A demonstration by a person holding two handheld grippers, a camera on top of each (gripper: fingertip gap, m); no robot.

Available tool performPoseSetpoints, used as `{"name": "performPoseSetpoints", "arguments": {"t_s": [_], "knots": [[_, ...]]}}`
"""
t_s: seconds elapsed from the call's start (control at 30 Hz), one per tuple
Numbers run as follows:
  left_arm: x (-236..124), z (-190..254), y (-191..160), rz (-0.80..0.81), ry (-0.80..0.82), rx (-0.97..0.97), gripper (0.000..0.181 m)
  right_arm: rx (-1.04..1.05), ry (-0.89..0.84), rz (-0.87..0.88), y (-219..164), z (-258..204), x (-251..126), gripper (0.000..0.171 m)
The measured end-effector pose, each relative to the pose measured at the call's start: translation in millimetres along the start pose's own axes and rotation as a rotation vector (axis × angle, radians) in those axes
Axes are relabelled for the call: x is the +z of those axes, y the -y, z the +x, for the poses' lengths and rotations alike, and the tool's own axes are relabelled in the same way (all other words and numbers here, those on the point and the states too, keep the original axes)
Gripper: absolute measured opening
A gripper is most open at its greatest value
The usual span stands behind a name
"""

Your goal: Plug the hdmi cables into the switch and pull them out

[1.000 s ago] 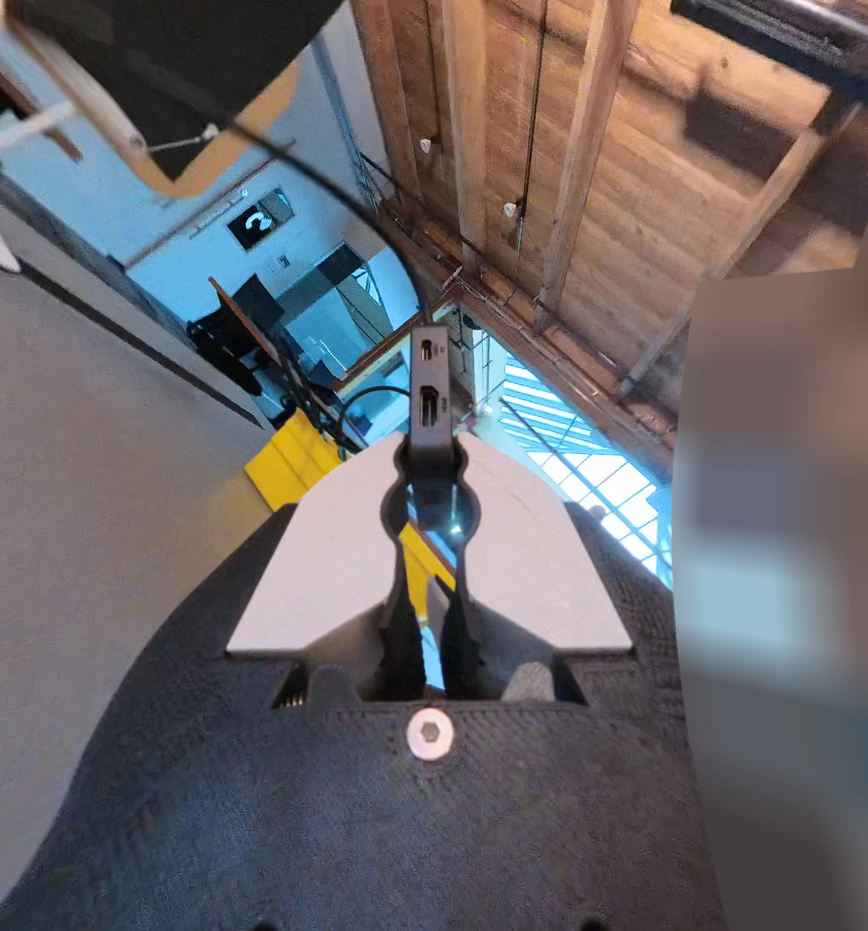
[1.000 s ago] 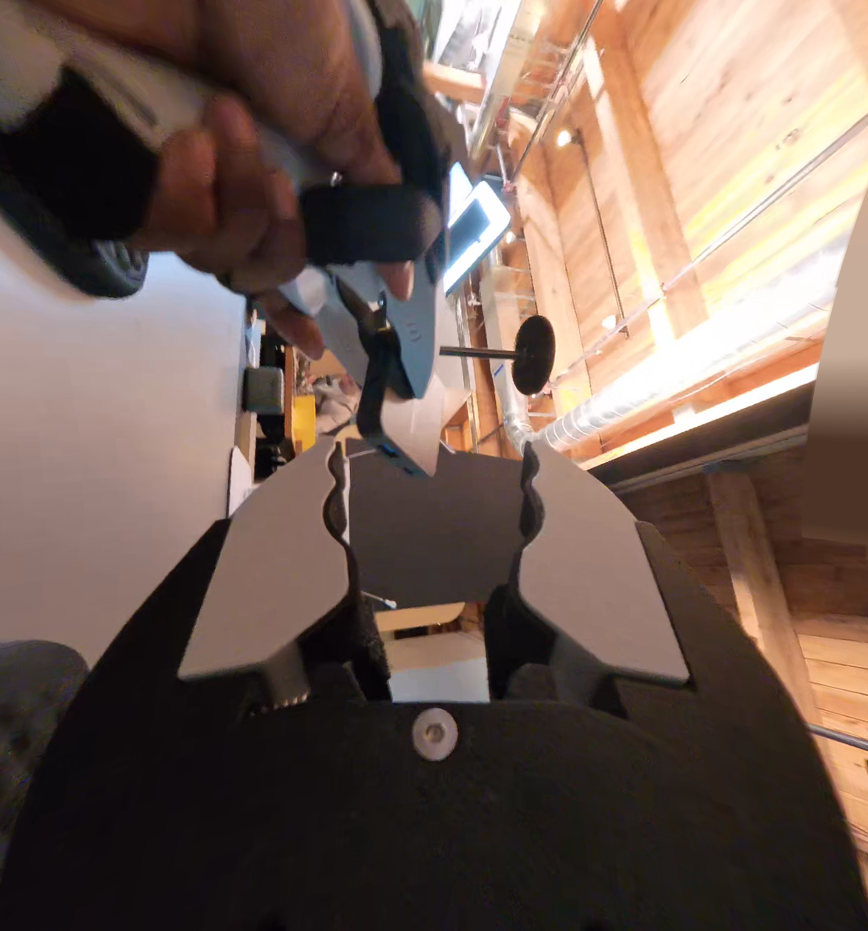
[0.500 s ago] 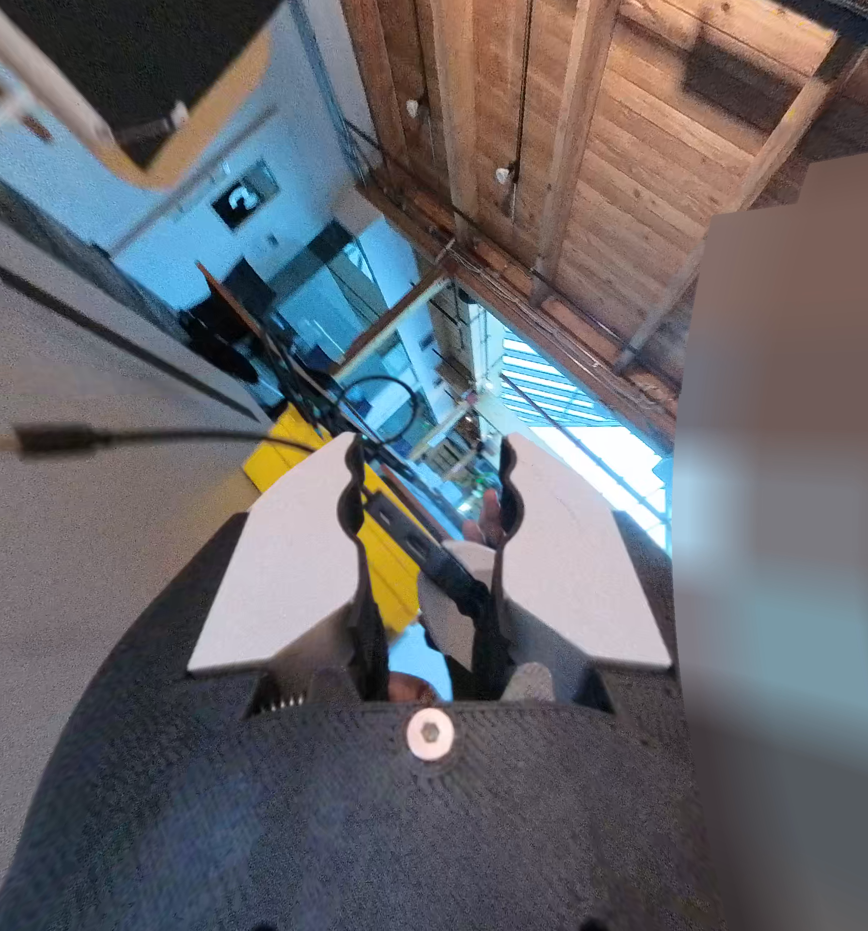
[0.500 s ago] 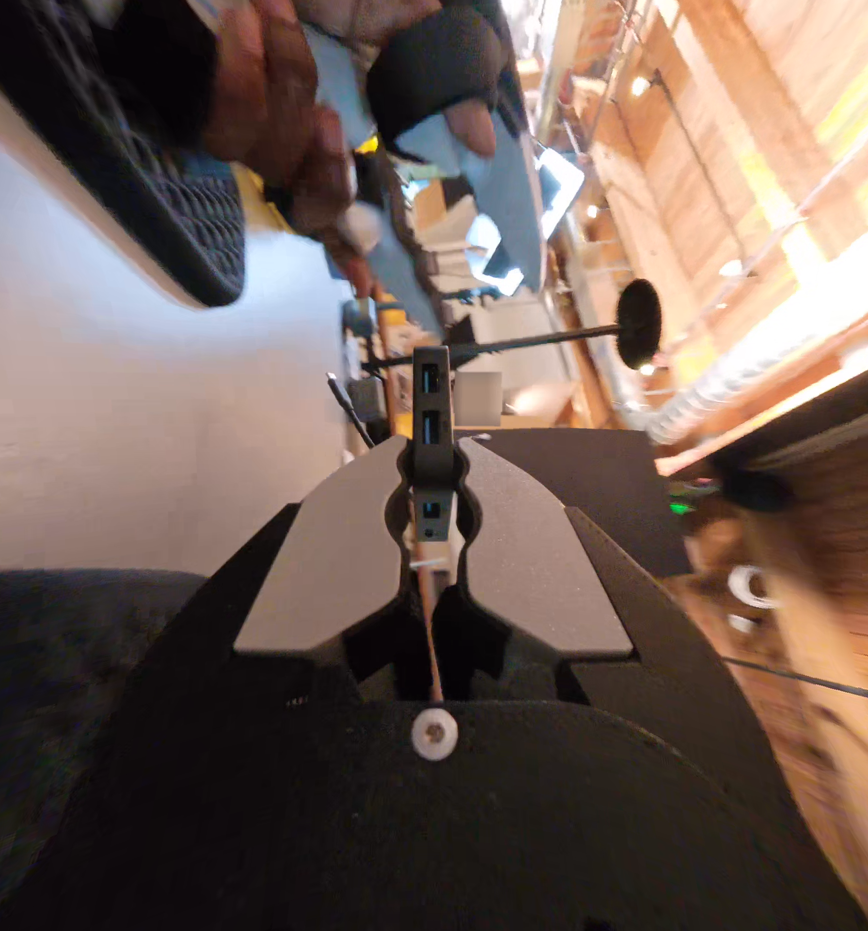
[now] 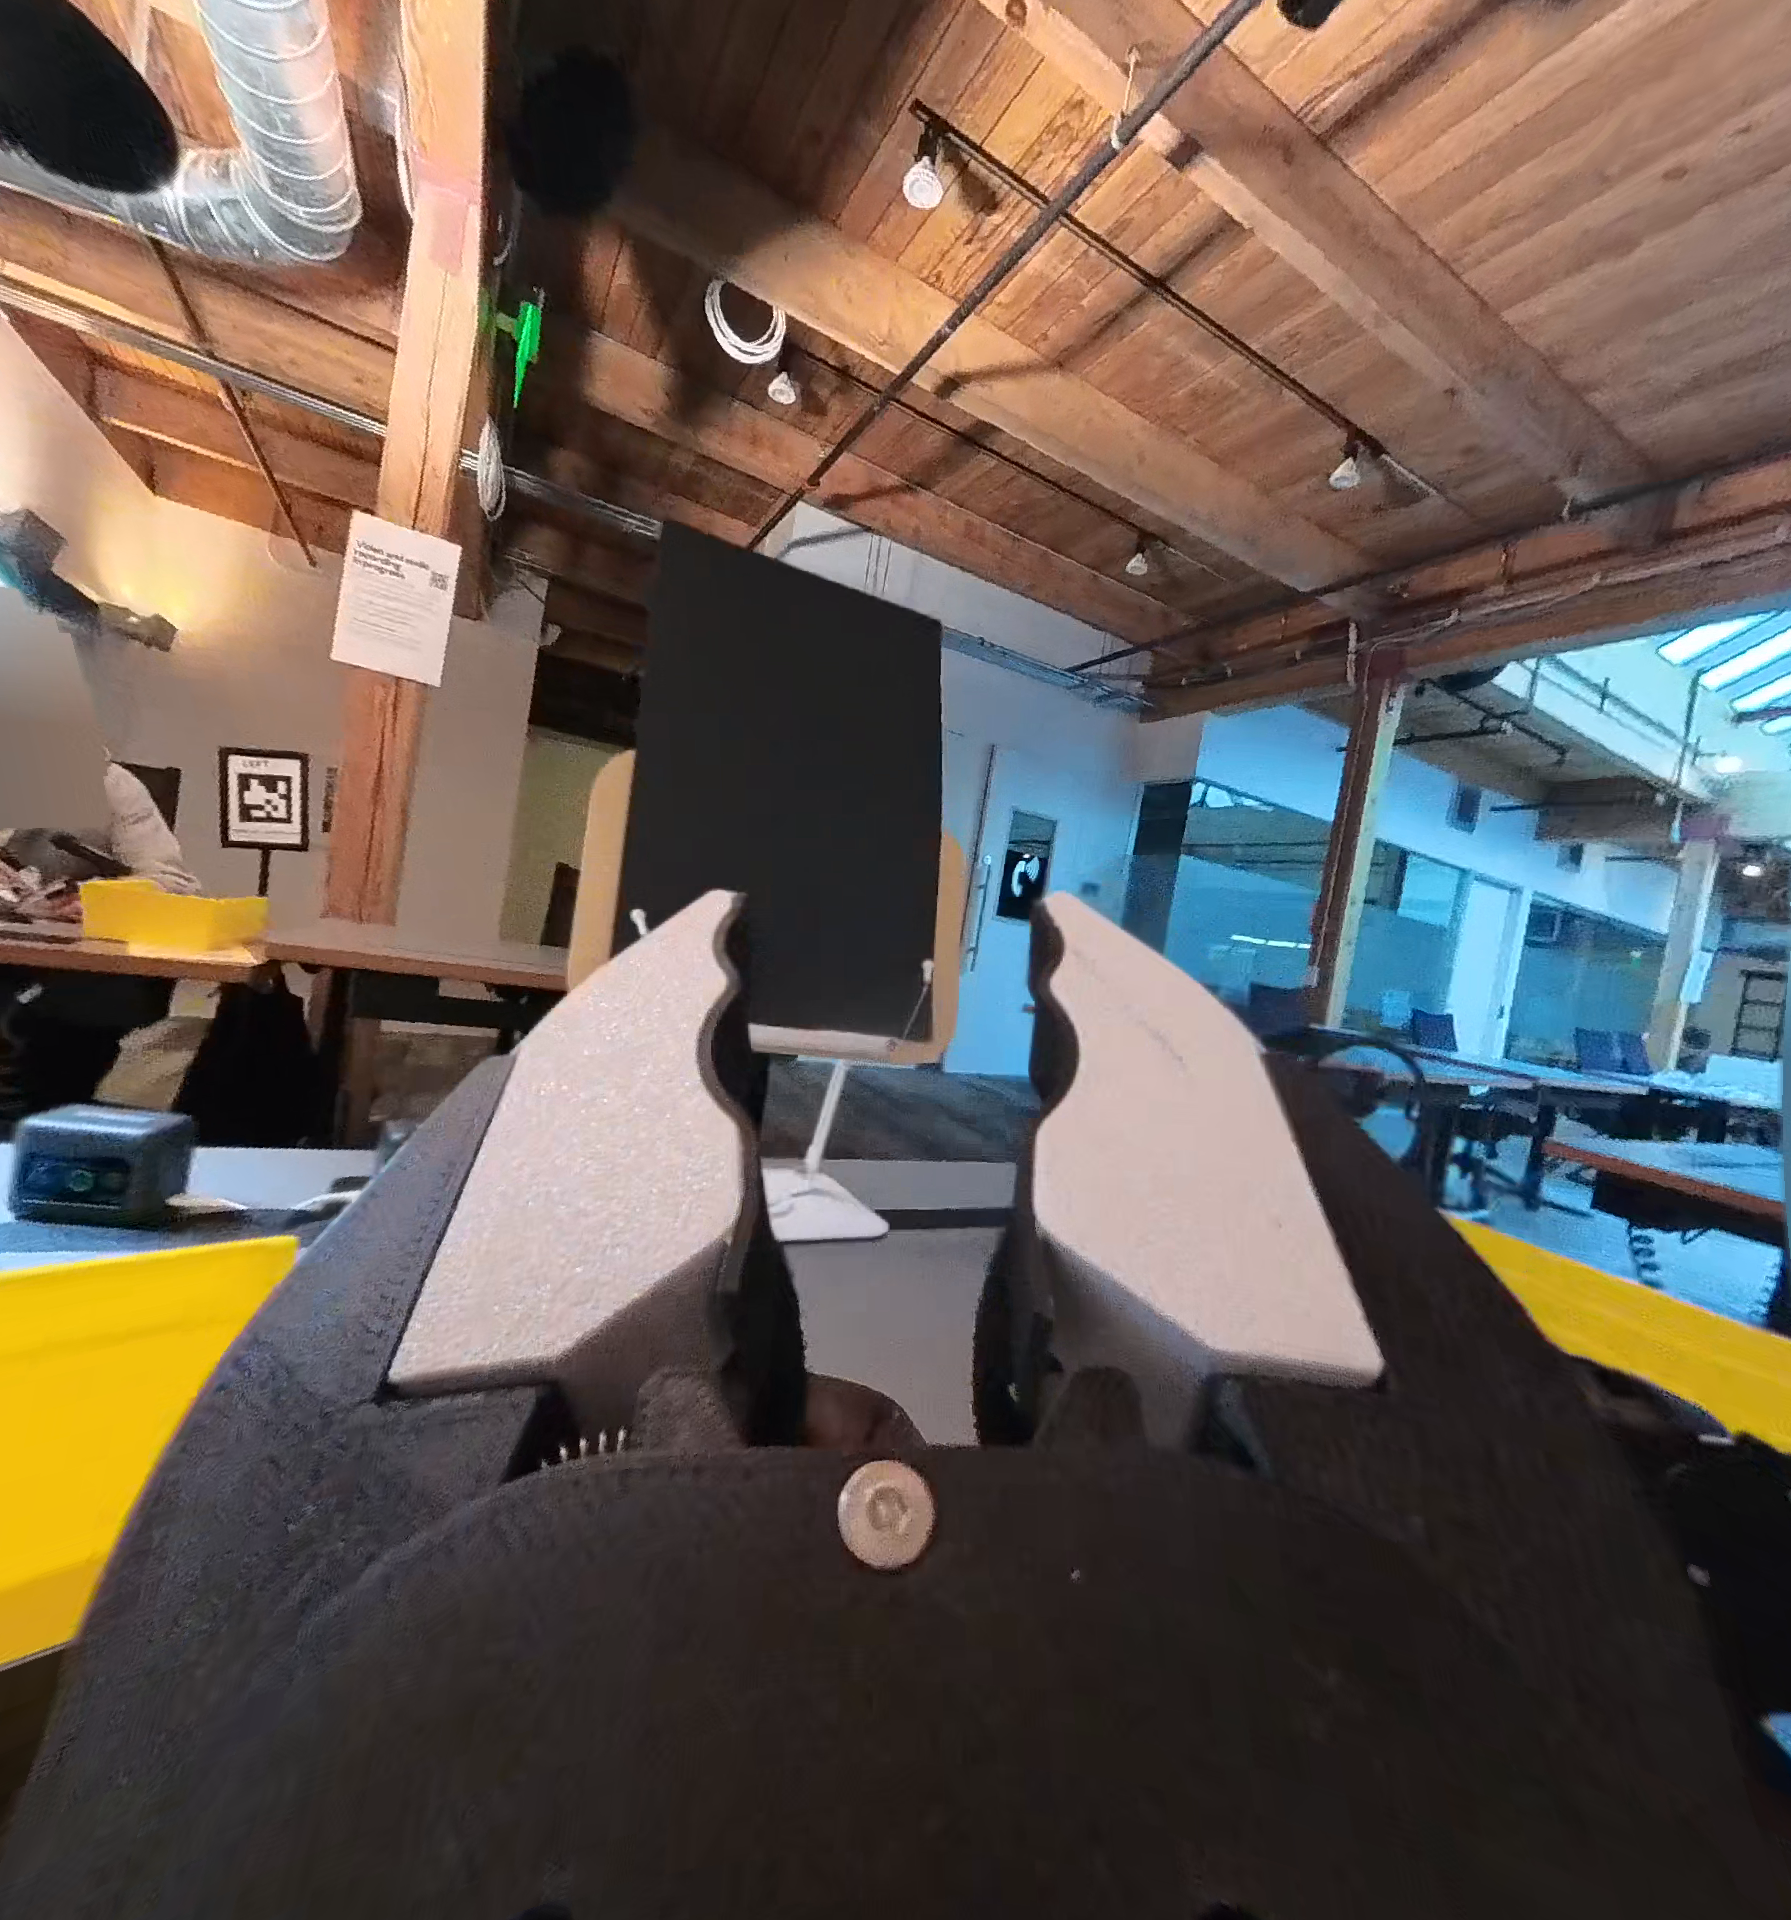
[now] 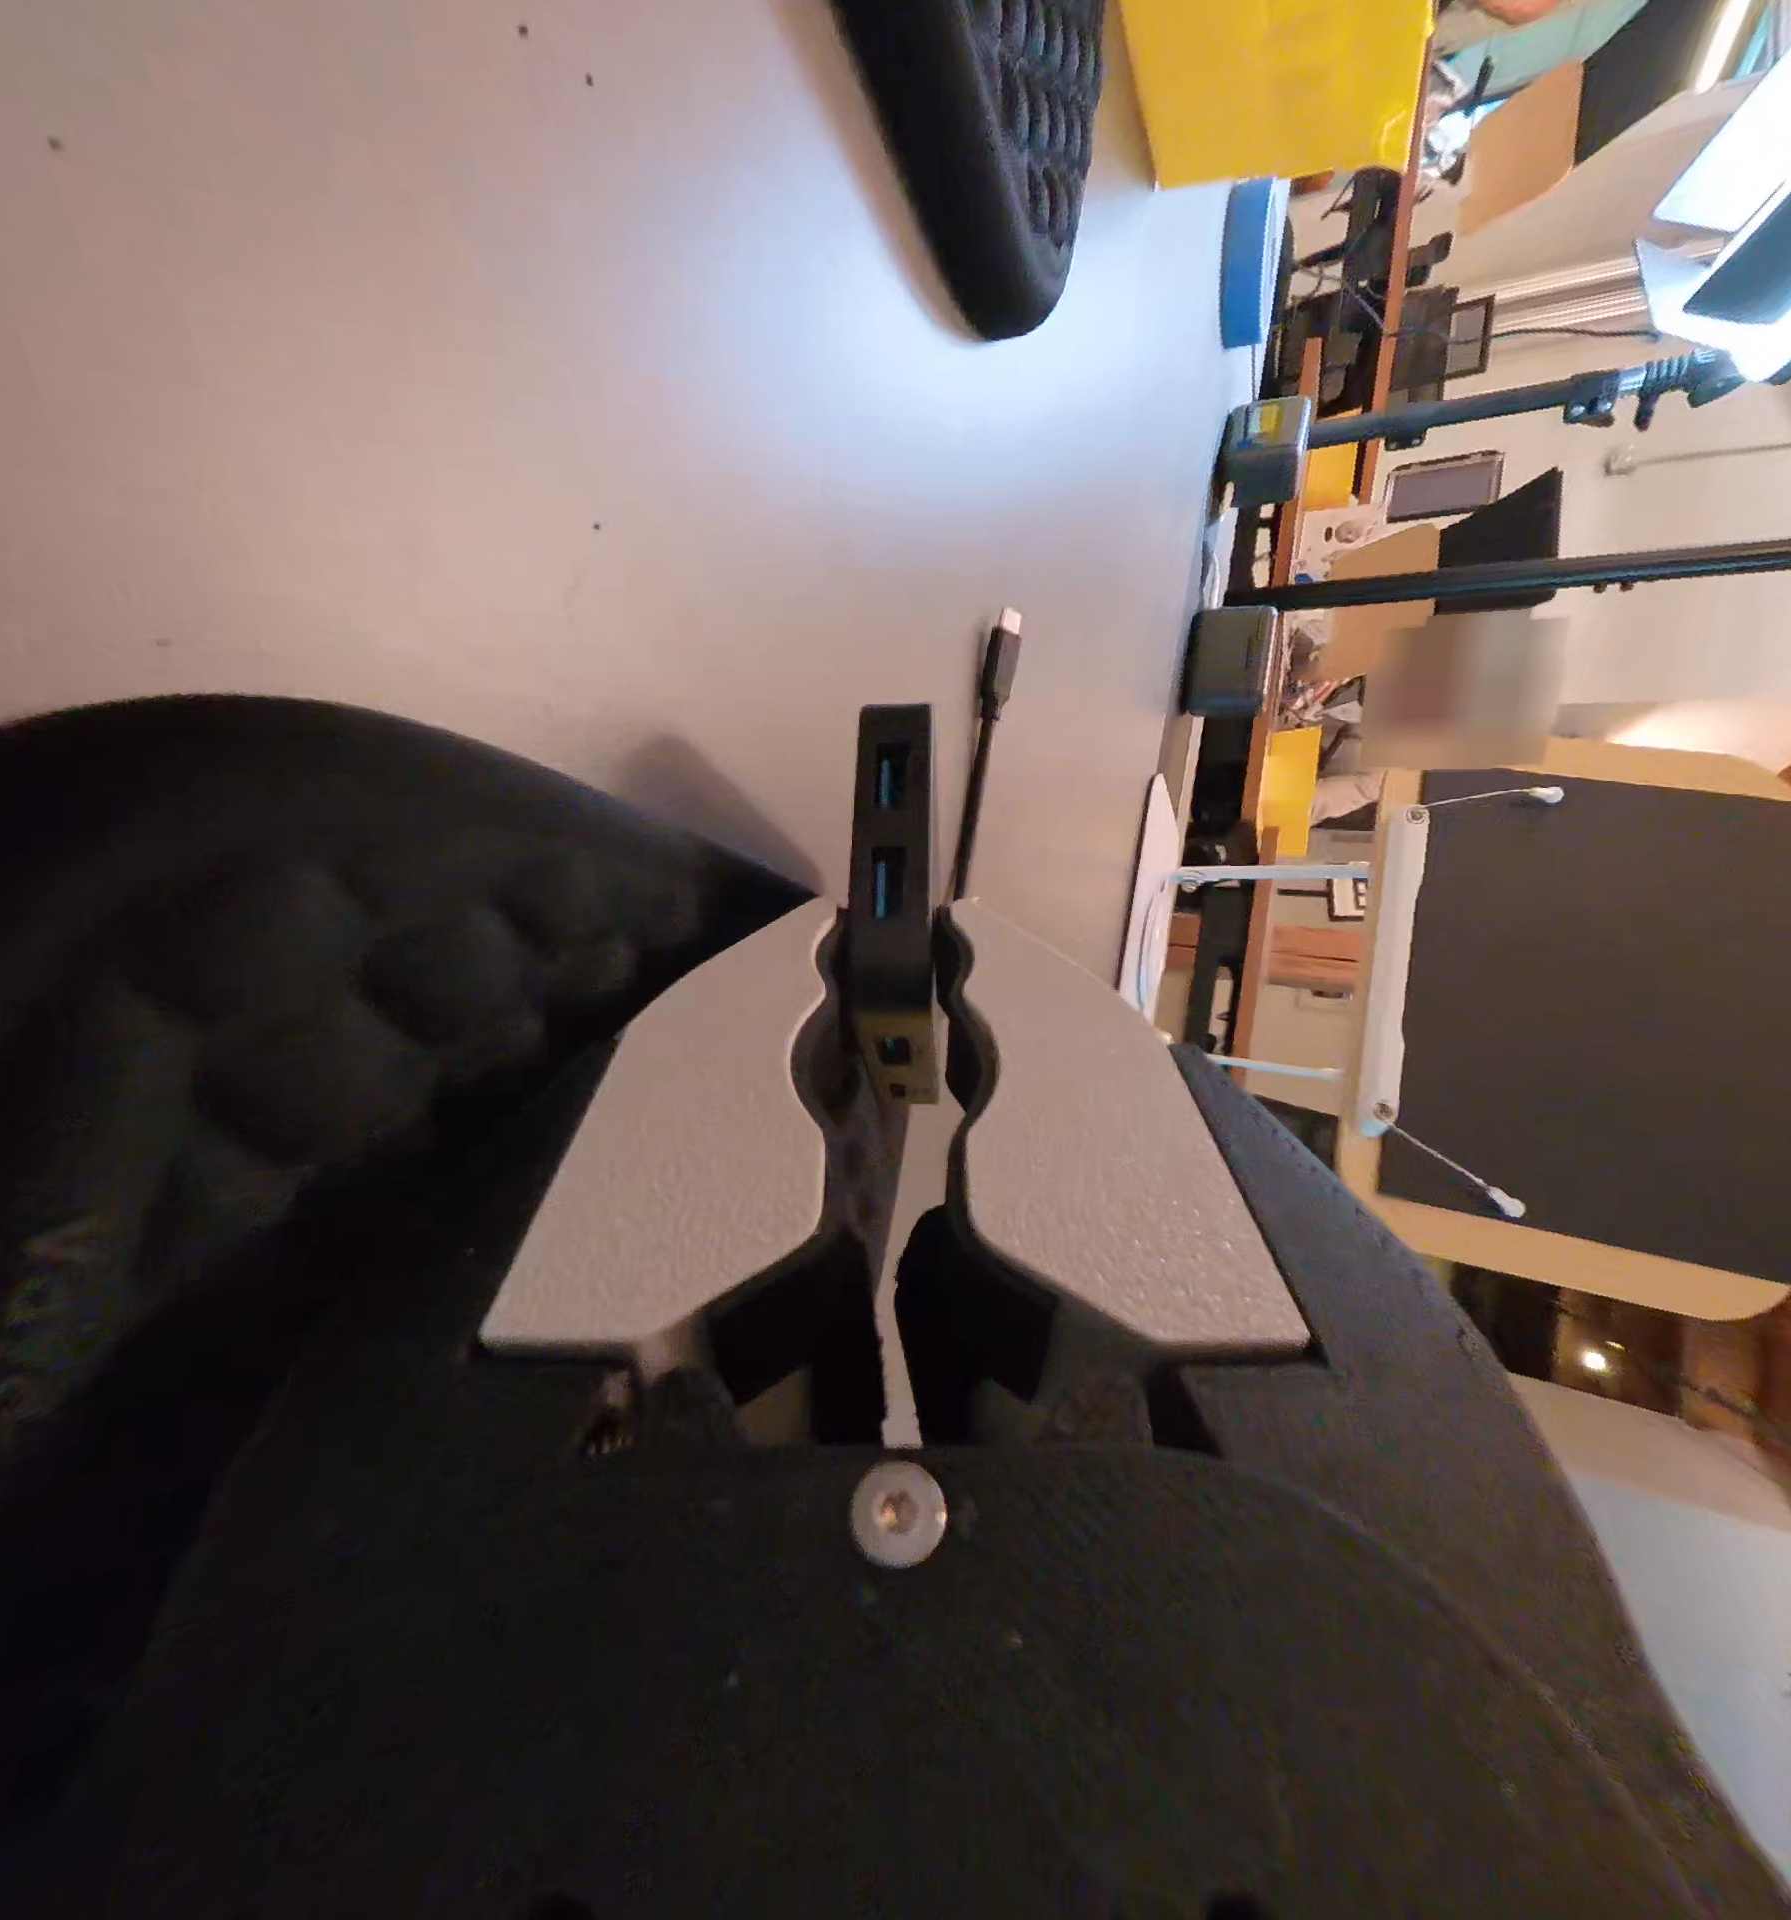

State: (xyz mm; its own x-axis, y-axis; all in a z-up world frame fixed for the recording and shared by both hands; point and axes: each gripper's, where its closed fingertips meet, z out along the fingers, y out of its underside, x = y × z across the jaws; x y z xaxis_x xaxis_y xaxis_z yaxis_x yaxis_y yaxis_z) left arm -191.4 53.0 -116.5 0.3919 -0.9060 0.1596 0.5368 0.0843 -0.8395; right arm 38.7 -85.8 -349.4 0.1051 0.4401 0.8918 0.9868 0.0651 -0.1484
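Note:
The switch (image 6: 891, 862) is a small black box with two blue ports on its upper face. My right gripper (image 6: 891, 920) is shut on its near end and holds it edge-up just over the white table (image 6: 455, 416). A thin black cable with a small metal plug (image 6: 1002, 649) runs from behind the right finger and lies on the table past the switch. My left gripper (image 5: 886, 914) is open and empty, raised and pointing level across the room. No other cable shows in either view.
A black panel on a white stand (image 5: 787, 831) stands ahead of the left gripper. Yellow bins (image 5: 91, 1403) flank it, and a small dark device (image 5: 101, 1164) sits at left. Black textured objects lie near the switch, one above (image 6: 984, 156) and one at left (image 6: 247, 935). Spacing between my two grippers at the tips: around 35 cm.
The switch passed from my left gripper to my right. The left opened and swung away to face the room. The right closed on the switch and turned toward the table.

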Motion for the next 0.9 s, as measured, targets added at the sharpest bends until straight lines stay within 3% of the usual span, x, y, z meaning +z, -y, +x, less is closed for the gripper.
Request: {"name": "performPoseSetpoints", "arguments": {"t_s": [0.2,0.33,0.43,0.57,0.63,0.77,0.9], "knots": [[-38,-41,24,-0.150,0.071,0.139,0.050,0.203,0.105,0.061,0,-7,-10,0.023],[-65,-76,22,-0.277,0.171,0.192,0.049,0.310,0.169,0.088,1,-10,-21,0.034],[-86,-111,-9,-0.517,0.297,0.317,0.049,0.389,0.210,0.131,6,-9,-34,0.045],[-126,-160,-73,-1.002,0.393,0.477,0.048,0.448,0.151,0.278,26,13,-55,0.048],[-133,-175,-88,-1.101,0.424,0.458,0.044,0.440,0.111,0.353,40,25,-64,0.048],[-133,-184,-127,-1.267,0.331,0.337,0.040,0.387,0.086,0.490,74,37,-76,0.047],[-137,-202,-158,-1.431,0.344,0.239,0.038,0.346,0.084,0.492,83,38,-76,0.047]]}}
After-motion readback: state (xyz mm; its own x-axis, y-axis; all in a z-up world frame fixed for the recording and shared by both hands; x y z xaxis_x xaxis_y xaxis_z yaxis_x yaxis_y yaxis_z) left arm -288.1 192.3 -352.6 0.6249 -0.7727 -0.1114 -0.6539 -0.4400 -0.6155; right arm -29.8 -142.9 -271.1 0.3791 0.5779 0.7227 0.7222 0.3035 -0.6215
